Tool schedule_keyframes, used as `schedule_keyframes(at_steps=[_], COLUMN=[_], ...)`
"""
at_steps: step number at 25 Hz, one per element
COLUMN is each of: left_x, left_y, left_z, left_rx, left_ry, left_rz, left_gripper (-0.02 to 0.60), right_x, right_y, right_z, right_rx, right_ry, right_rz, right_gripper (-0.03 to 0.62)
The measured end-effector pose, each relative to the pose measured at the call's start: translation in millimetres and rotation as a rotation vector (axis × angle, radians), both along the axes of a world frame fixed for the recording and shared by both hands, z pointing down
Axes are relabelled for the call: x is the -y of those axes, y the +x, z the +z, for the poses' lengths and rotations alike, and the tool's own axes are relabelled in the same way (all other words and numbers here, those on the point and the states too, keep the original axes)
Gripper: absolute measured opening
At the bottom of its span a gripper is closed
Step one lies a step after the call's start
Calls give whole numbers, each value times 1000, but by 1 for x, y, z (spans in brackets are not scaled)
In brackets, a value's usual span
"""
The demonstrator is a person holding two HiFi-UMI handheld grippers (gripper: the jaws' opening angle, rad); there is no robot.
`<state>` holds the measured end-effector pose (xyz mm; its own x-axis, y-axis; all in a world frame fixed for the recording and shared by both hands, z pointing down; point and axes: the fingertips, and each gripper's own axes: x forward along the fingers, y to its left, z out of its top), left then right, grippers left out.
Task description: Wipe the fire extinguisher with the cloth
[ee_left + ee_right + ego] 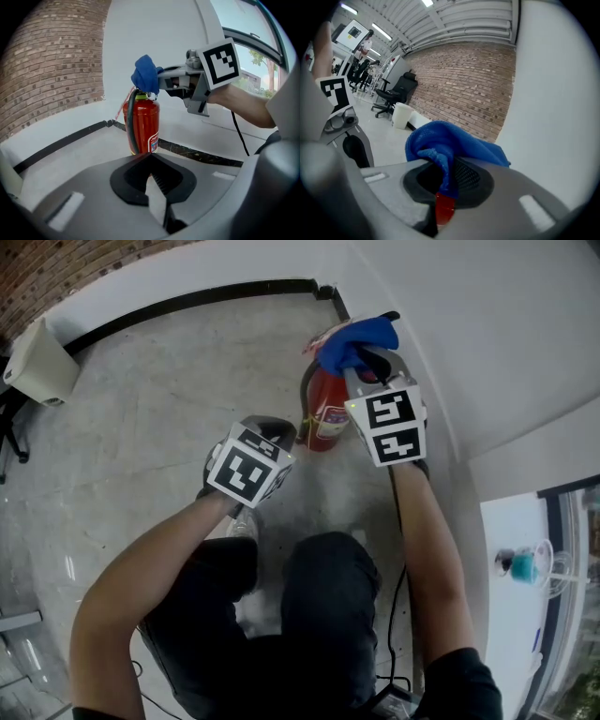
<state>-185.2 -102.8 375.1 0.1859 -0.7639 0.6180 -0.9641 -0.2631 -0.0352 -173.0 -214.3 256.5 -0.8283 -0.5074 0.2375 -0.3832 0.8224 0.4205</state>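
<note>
A red fire extinguisher point(323, 413) point(141, 124) stands upright on the floor in the corner by the white wall. Right above its top hangs a bunched blue cloth point(359, 340) point(146, 75) point(447, 147), and my right gripper point(367, 360) point(159, 80) point(443, 180) is shut on that cloth. A strip of the red body point(445, 209) shows below the cloth in the right gripper view. My left gripper point(272, 430) point(151, 176) is shut with nothing in it, held short of the extinguisher on its near left side.
A black baseboard point(187, 301) runs along the wall into the corner. A white bin point(39, 364) stands at the far left. The person's legs point(281, 615) are below the grippers. A black office chair point(396, 93) and a brick wall point(464, 79) lie behind.
</note>
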Motion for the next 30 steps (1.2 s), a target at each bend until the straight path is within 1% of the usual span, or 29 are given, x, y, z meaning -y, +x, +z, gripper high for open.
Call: schedule_keyframes(at_steps=[3,5,9,12,15,17,22,25,27,30], left_x=[-4,-7,-13,-13,-15,-18,-15,-9,-4,0], left_y=[-6,-9,-17,-18,-16,-19,-33,-36,-38,-41], left_z=[-2,-2,4,4,6,12,29,46,58,79], left_rx=[-24,-24,-23,-42,-71,-73,-58,-31,-21,-36], left_ry=[10,17,-2,0,0,-9,-58,-101,-127,-167], left_rz=[-19,-17,-30,-33,-24,-27,-61,-47,-41,-67], left_gripper=[6,6,7,6,6,6,6,6,6,6], right_x=[-10,-16,-40,-49,-57,-59,-55,-57,-56,-55], right_y=[-11,-12,-23,-30,-35,-38,-37,-41,-44,-48], right_z=[15,21,53,80,111,137,203,236,250,255], right_rx=[-15,-18,-89,-127,-157,-171,-180,-190,-175,-136], right_ry=[-45,-57,-97,-141,-206,-262,-436,-496,-512,-483], right_rz=[-13,-17,-82,-111,-138,-150,-134,-123,-115,-111], right_gripper=[35,35,36,35,35,35,35,35,35,35])
